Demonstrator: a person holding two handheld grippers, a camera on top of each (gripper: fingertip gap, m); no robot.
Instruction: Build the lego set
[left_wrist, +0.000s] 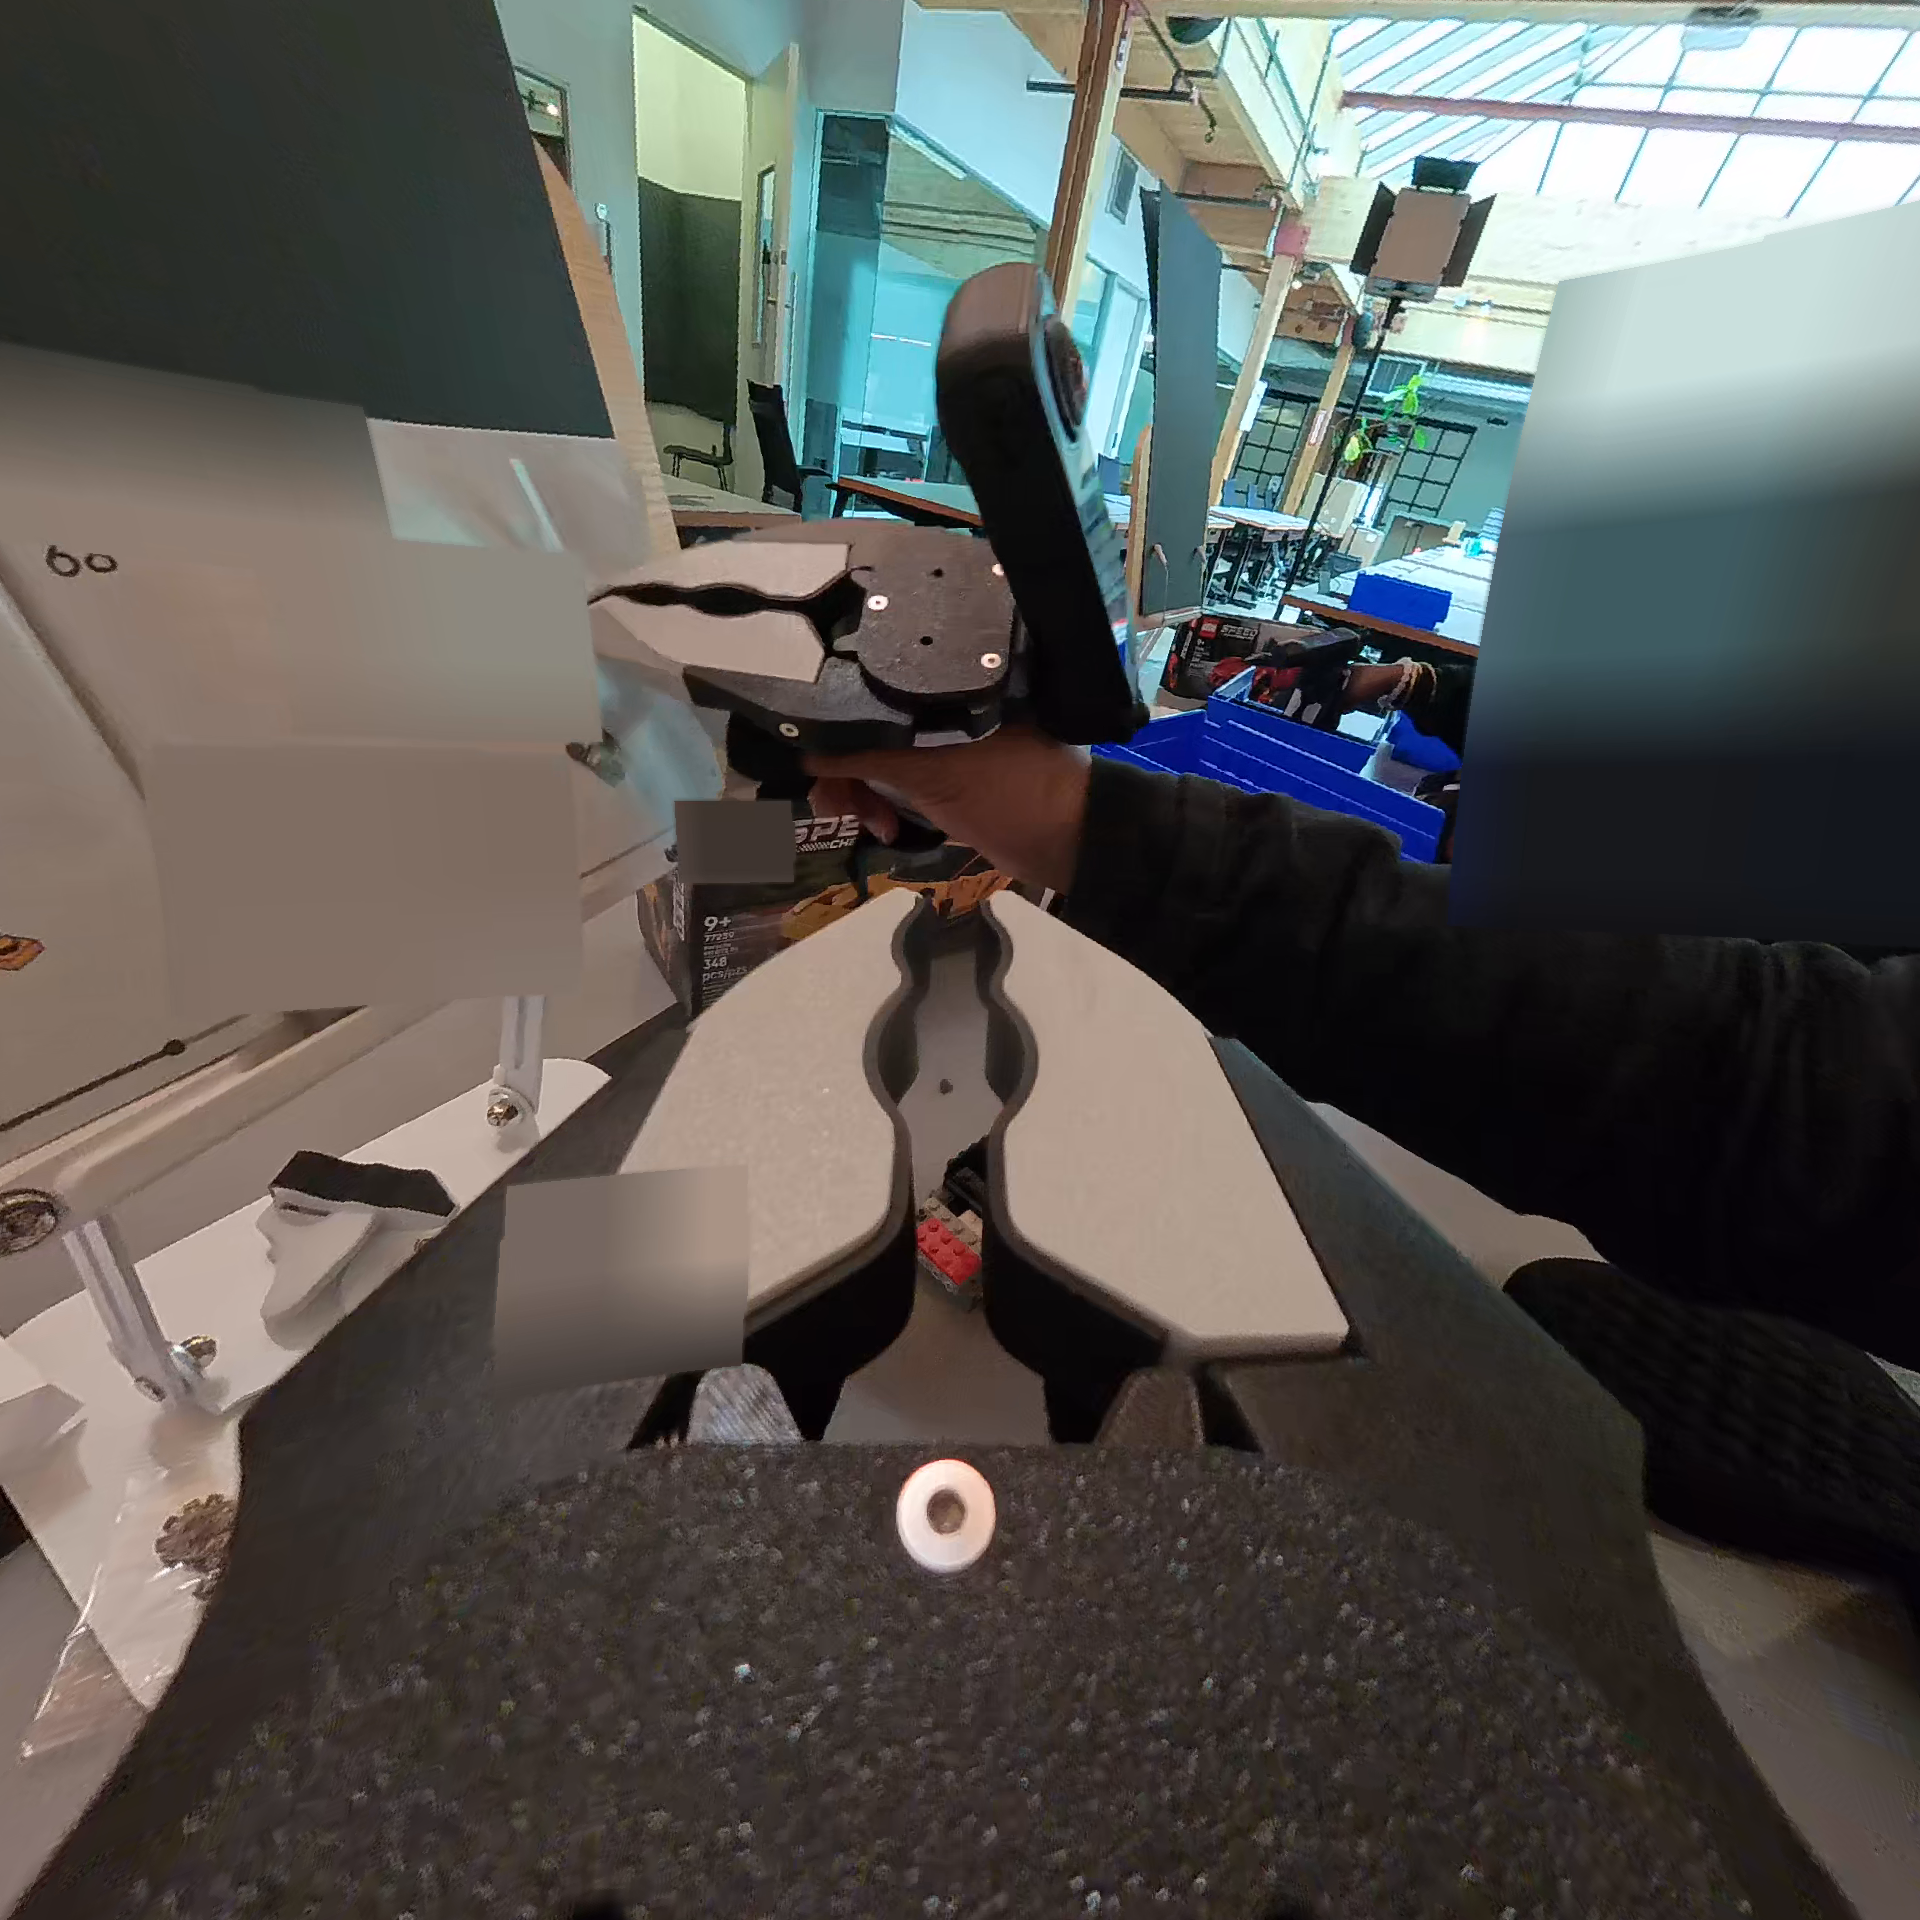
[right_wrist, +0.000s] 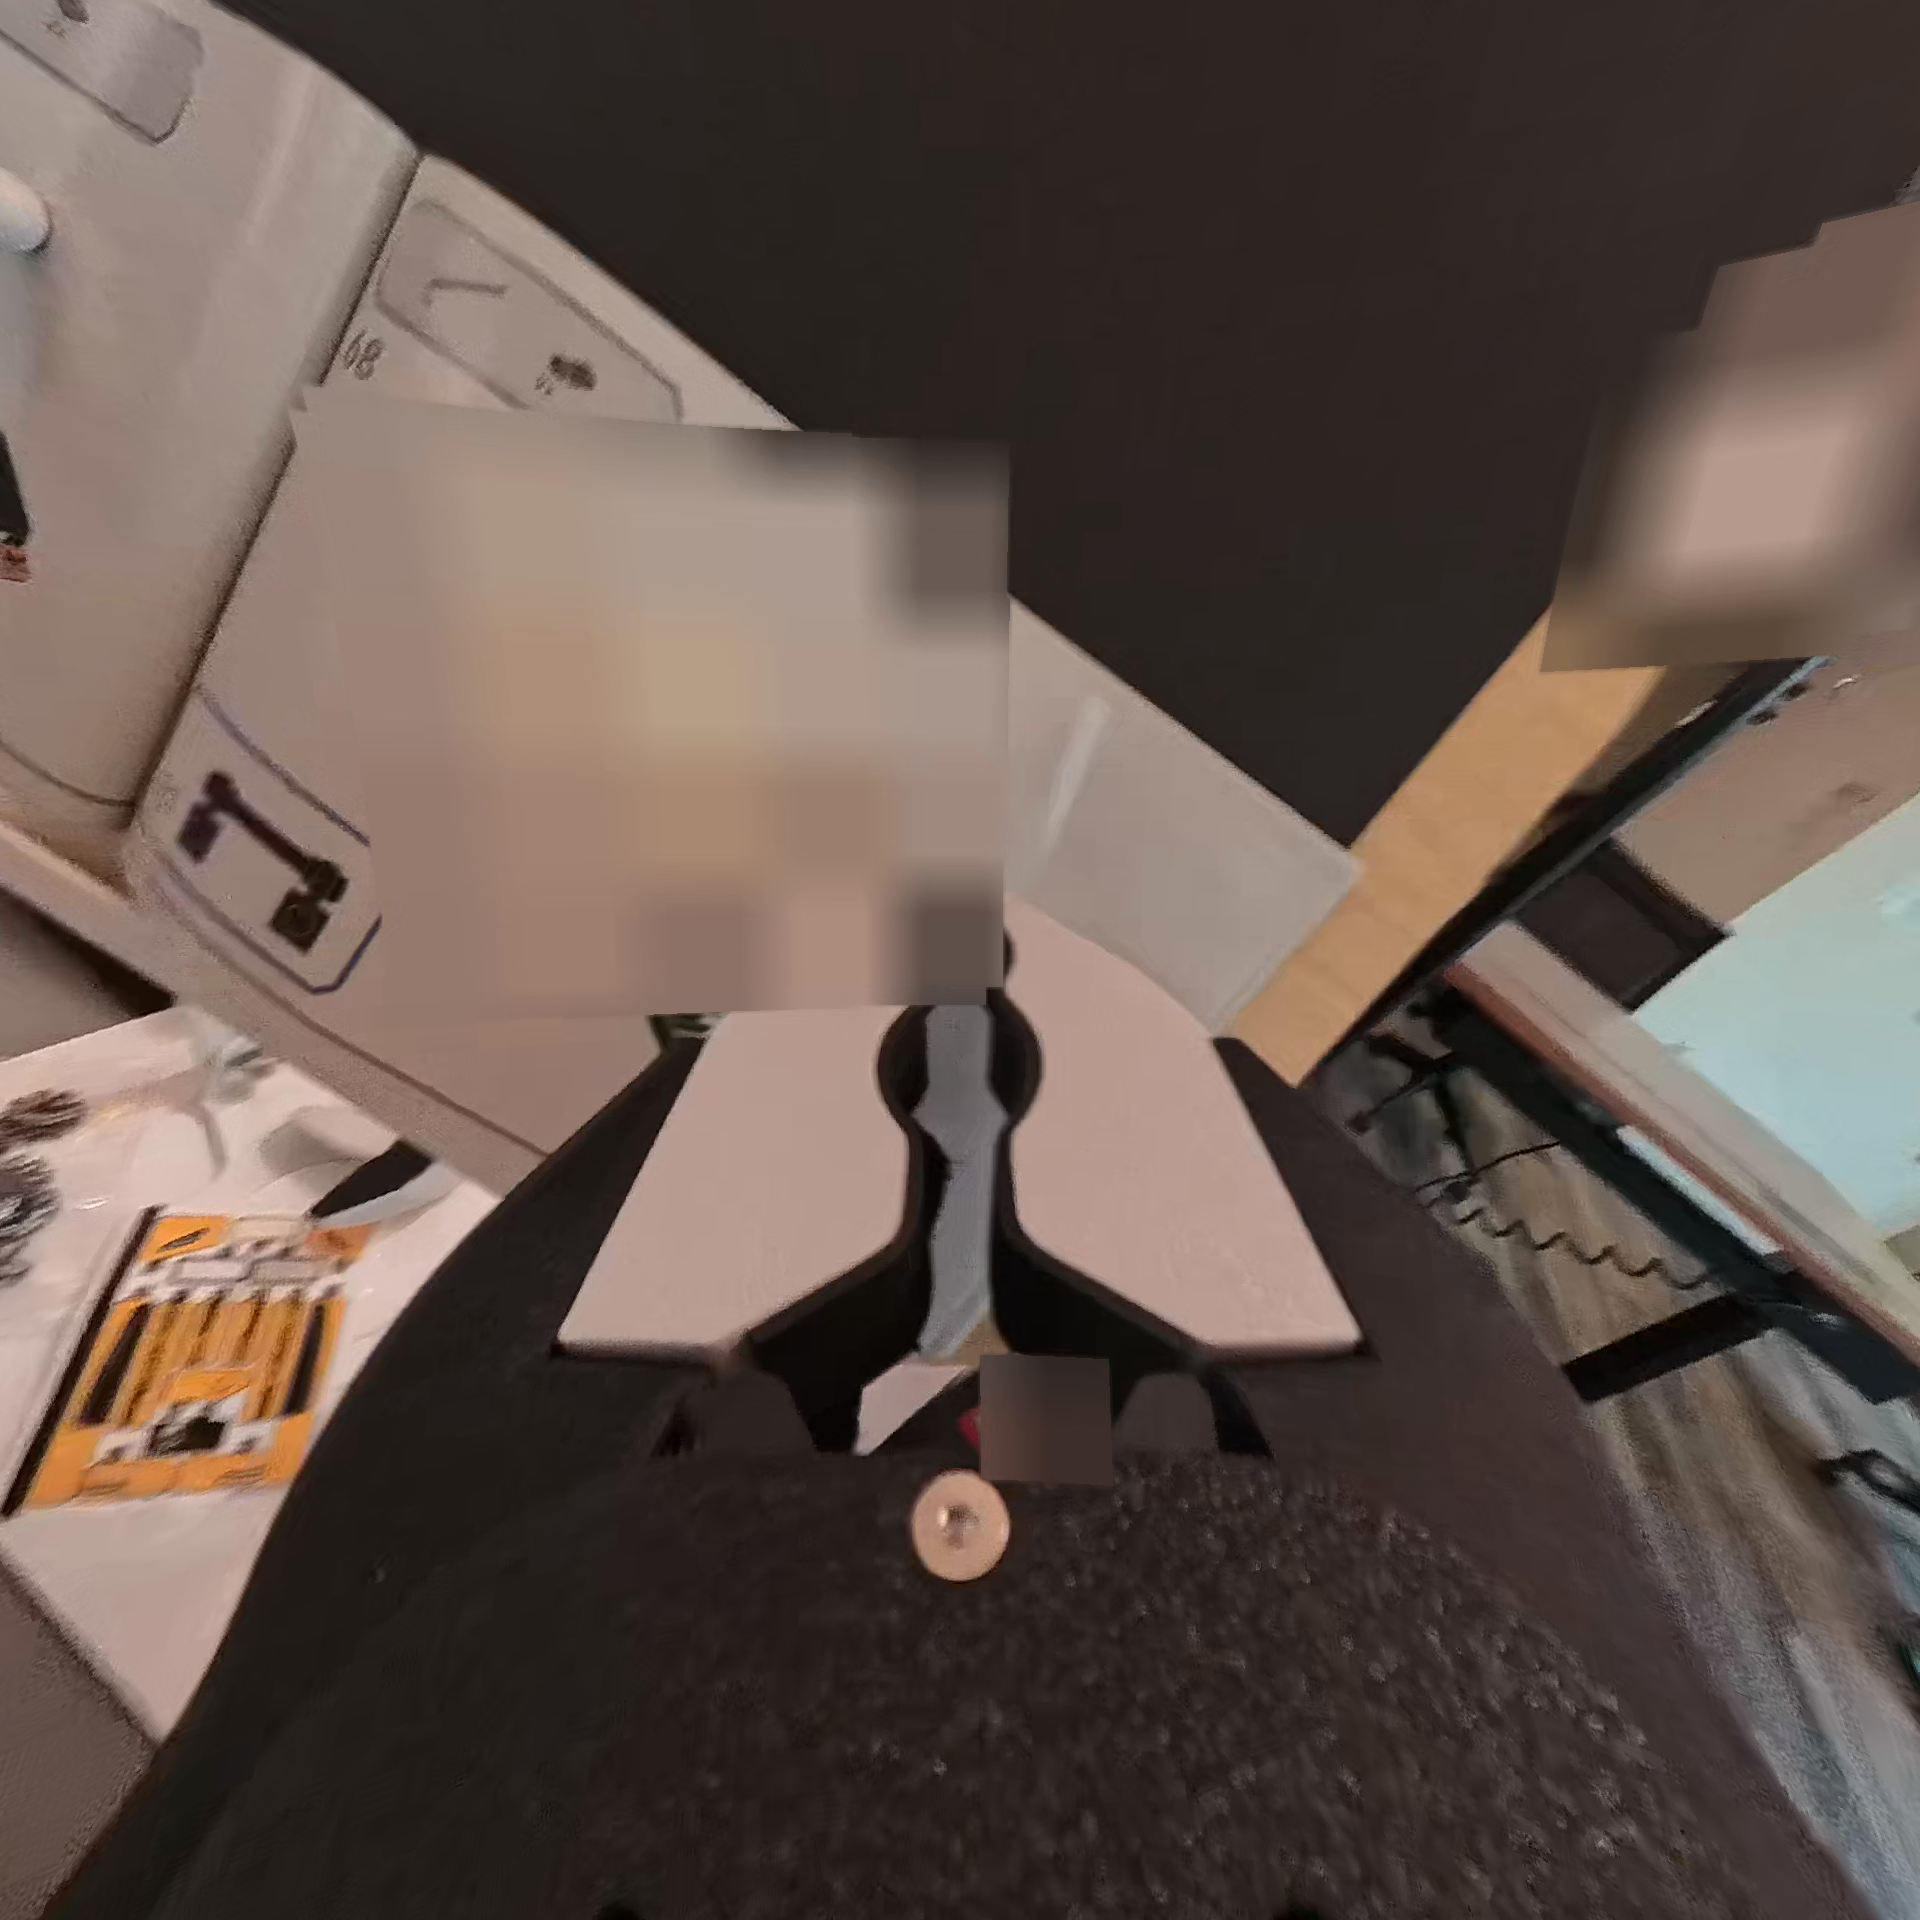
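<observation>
The left tongs (left_wrist: 951, 935) are hovering low over the tabletop (left_wrist: 925, 1361), their two grey-padded fingers (left_wrist: 790, 1122) drawn close together with only a narrow wavy gap between them and nothing pinched at the tips, so they are reading as clenched on nothing. Down through that gap, a small lego build (left_wrist: 951, 1242) of red, grey and black bricks is sitting on the tabletop beneath the fingers, not touched by them.

Farther off in the left wrist view, the right tongs (left_wrist: 613, 601) are being held up in a person's hand (left_wrist: 977, 810), pointing left toward an instruction booklet (left_wrist: 312, 665) propped on a white stand (left_wrist: 156, 1340). Its jaws are nearly shut. In the right wrist view a thin pale sheet, apparently a page (right_wrist: 956, 1174) of the booklet, is running between the fingers (right_wrist: 1143, 1184), so the right tongs look to be gripping it.

A dark lego box (left_wrist: 727, 935) is standing on the far side of the tabletop below the raised hand. An orange sticker sheet (right_wrist: 197, 1351) is lying flat on the near left, with a clear bag of small dark parts (left_wrist: 192, 1543) just beside the stand
</observation>
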